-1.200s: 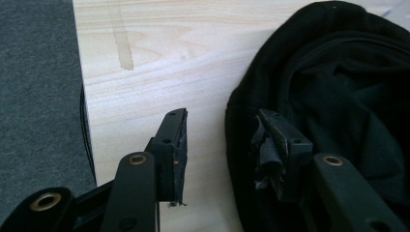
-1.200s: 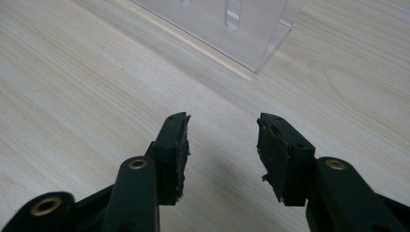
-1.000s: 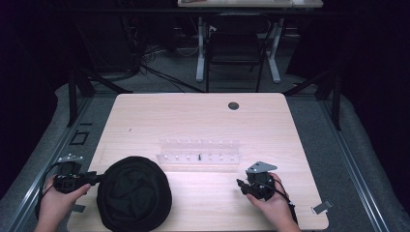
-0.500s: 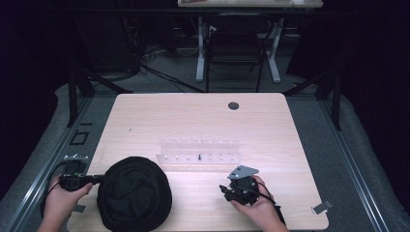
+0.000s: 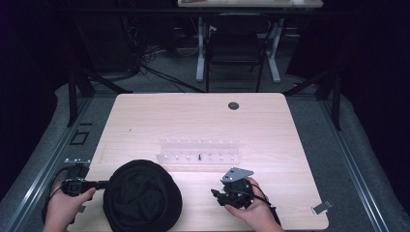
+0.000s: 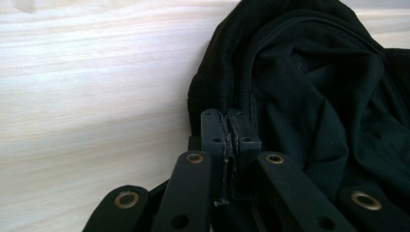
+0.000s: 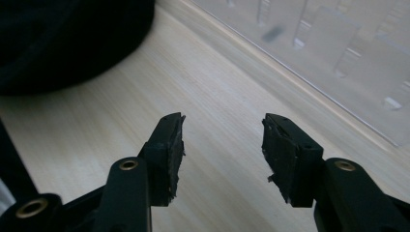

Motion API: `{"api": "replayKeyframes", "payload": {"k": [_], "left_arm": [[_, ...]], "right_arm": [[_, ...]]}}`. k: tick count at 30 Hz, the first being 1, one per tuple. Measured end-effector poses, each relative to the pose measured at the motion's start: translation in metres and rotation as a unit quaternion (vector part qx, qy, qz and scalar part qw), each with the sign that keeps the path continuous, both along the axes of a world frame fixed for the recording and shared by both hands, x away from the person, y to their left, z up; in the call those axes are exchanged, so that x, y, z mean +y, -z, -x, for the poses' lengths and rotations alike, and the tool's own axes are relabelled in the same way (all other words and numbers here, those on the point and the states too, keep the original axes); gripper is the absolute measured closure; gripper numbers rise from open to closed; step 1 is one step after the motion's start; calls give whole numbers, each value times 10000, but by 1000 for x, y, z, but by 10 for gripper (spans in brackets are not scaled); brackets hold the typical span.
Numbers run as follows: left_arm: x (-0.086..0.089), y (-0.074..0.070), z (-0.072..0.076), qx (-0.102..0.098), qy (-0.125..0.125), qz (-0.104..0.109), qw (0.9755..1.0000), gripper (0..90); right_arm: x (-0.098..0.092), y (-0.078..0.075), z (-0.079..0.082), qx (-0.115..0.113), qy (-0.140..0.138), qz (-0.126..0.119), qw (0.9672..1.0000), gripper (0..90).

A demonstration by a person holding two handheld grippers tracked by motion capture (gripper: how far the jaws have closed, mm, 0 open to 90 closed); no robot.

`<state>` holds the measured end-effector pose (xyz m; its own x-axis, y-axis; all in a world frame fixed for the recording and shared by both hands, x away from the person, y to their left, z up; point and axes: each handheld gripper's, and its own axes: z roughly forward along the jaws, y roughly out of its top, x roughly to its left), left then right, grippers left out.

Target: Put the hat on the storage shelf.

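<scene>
Left tool (image 6: 230,140) pinches the black hat's (image 5: 142,199) nine-o'clock edge; right tool (image 7: 222,145), jaws apart, sits at its three o'clock.

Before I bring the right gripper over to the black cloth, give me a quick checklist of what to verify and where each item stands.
1. Left gripper pinching the black cloth's edge: ok, jaws are shut on a fold of it.
2. Right gripper open and carrying nothing: ok, bare table shows between its jaws.
3. Path from right gripper to cloth free: ok, bare wood lies between them in the high view.
4. Clear plastic rack out of the way: ok, it sits beyond both grippers.
5. Whether anything lies under the cloth: cannot tell.
</scene>
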<state>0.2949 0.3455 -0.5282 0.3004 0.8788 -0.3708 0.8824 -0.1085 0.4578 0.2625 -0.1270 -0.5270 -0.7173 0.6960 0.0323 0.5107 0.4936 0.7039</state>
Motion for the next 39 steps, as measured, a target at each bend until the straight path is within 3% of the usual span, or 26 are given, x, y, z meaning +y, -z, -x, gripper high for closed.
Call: {"api": "replayKeyframes", "payload": {"k": [6,11,18,22,25,29,31,36,39], "left_arm": [[-14,2,1,-22,67,81,9999,873],[-24,2,1,-2,112,119,9999,873],[-26,3,1,-3,143,122,9998,872],[-26,3,1,1,147,125,9998,872],[-27,3,1,10,153,154,9998,872],[-29,4,1,20,178,215,9996,872],[-30,4,0,36,196,232,9995,872],[-35,5,0,50,257,249,9993,872],[-40,6,0,98,360,367,9986,870]], "right_arm": [[12,-5,5,23,-208,-129,9997,466],[27,-9,10,98,-382,-391,9985,464],[46,-13,11,151,-538,-631,9964,466],[53,-12,12,199,-652,-592,9959,466],[59,-8,12,217,-688,-470,9963,510],[60,-5,9,458,-749,-515,9948,624],[62,-4,8,444,-748,-505,9949,677],[59,-3,1,482,-718,-519,9949,710],[52,-4,-10,384,-531,-478,9967,734]]}}
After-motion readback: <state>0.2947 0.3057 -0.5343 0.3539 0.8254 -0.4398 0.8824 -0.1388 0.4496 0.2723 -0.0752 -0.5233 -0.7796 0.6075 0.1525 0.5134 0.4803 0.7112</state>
